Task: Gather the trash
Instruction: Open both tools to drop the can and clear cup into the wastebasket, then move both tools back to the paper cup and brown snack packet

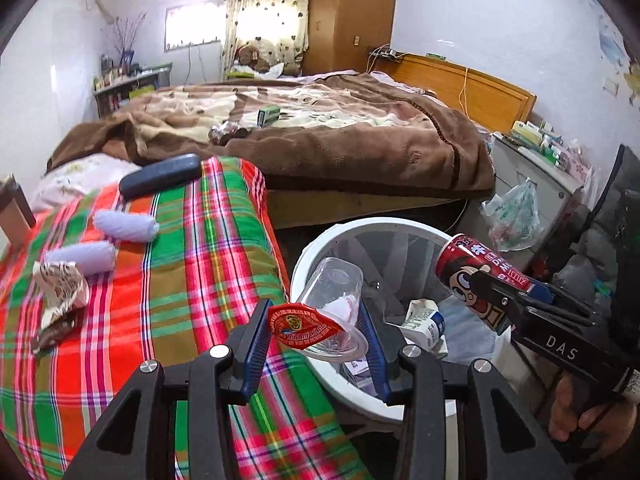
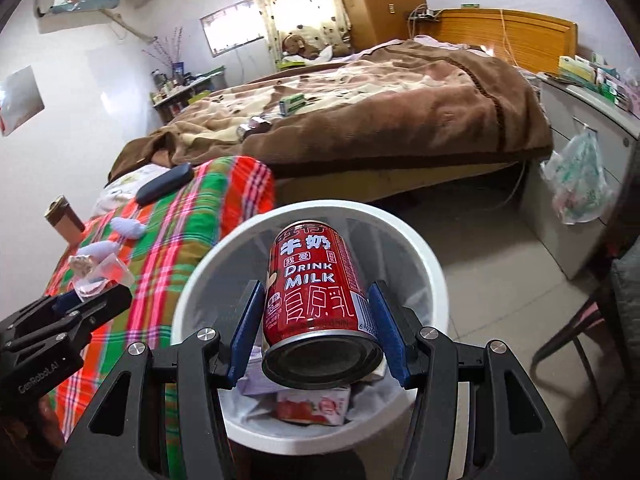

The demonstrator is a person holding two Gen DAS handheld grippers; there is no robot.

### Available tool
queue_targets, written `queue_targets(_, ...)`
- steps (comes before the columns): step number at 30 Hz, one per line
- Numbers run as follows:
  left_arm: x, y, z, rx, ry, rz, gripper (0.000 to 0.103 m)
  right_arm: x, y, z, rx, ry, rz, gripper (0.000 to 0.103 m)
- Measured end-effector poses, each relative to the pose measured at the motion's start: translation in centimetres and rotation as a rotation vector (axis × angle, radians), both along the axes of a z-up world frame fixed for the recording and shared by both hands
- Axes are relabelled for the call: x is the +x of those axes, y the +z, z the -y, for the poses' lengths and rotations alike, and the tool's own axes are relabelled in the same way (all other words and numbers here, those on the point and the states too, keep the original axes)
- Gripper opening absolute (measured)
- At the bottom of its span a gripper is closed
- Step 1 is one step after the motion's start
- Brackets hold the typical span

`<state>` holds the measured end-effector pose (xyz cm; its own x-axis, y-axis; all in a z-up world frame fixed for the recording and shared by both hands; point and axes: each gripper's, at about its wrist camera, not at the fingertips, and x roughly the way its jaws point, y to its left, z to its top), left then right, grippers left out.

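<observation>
**Cup and can held over the white bin**

While both grippers hang above the white trash bin (image 2: 424, 248), each one has a piece of rubbish clamped between its blue pads. The left gripper (image 1: 316, 332) grasps a clear plastic cup (image 1: 336, 280) with a red foil lid (image 1: 298, 326) peeled partly back; the cup lies tilted, its lid end near the camera, over the bin's left rim. The right gripper (image 2: 320, 332) is clenched on a red milk can (image 2: 316, 280) printed "DRINK MILK", its base toward the camera and its top pointing away, right over the middle of the bin's opening. In the left wrist view the same can shows at the right, above the bin's far right rim, with a hand (image 1: 588, 412) on the gripper's handle below it.

Inside the bin lie a crumpled white carton (image 1: 424, 320) and a carton with strawberries printed on it (image 2: 312, 408).

Just left of the bin stands a surface covered with a red, green and orange plaid cloth (image 1: 192, 272). On it rest two rolled white bundles (image 1: 126, 226), a crumpled paper wrapper (image 1: 60, 292) at the near left, and a dark case (image 1: 160, 176) at the far edge. Beyond is a bed under a brown blanket (image 1: 340, 148), with a small green box (image 1: 268, 114) lying on it. A plastic bag (image 2: 580, 184) hangs from a grey cabinet at the right.
</observation>
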<state>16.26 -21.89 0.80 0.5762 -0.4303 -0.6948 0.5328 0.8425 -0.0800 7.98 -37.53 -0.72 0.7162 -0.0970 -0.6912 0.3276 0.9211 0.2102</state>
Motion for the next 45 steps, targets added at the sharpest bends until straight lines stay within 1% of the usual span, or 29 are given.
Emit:
queue_targets(3,0.1,-0.2,0.7,-0.002,-0.009,-0.014,0.044,0.1,-0.2,0.2,-0.036,-0.022,-0.013,0.056)
queue_targets(11,0.3,-0.7,1.8,-0.013,-0.022,-0.029,0.044,0.1,-0.9,1.3,-0.018,-0.049,-0.039,0.056)
queue_targets(12,0.3,-0.7,1.9,-0.012,-0.022,-0.030,0.045,0.1,-0.8,1.5,-0.015,-0.054,-0.042,0.056)
queue_targets(14,0.3,-0.7,2.1,-0.015,-0.028,-0.030,0.056,0.0,-0.6,1.5,-0.020,-0.058,-0.041,0.056)
queue_targets(15,0.3,-0.8,2.1,-0.016,-0.028,-0.033,0.063,0.0,-0.6,1.4,-0.024,-0.060,-0.040,0.057)
queue_targets(16,0.2,-0.8,2.1,-0.018,-0.031,-0.035,0.064,-0.1,-0.5,1.5,-0.029,-0.064,-0.038,0.057)
queue_targets(20,0.0,-0.8,1.9,-0.019,-0.032,-0.035,0.065,-0.1,-0.6,1.2,-0.030,-0.068,-0.037,0.058)
queue_targets(23,-0.1,-0.7,1.6,-0.018,-0.030,-0.034,0.067,-0.1,-0.6,1.0,-0.027,-0.063,-0.037,0.058)
queue_targets(29,-0.4,-0.2,0.4,-0.030,-0.012,-0.030,0.067,0.0,-0.3,0.6,-0.020,-0.047,-0.024,0.058)
queue_targets(32,-0.5,0.1,-0.3,-0.024,0.004,-0.020,0.067,0.1,-0.1,0.2,-0.023,-0.035,-0.013,0.058)
queue_targets(45,-1.0,1.3,-4.7,-0.047,0.081,0.006,0.067,0.6,0.6,-2.2,-0.035,0.027,0.011,0.058)
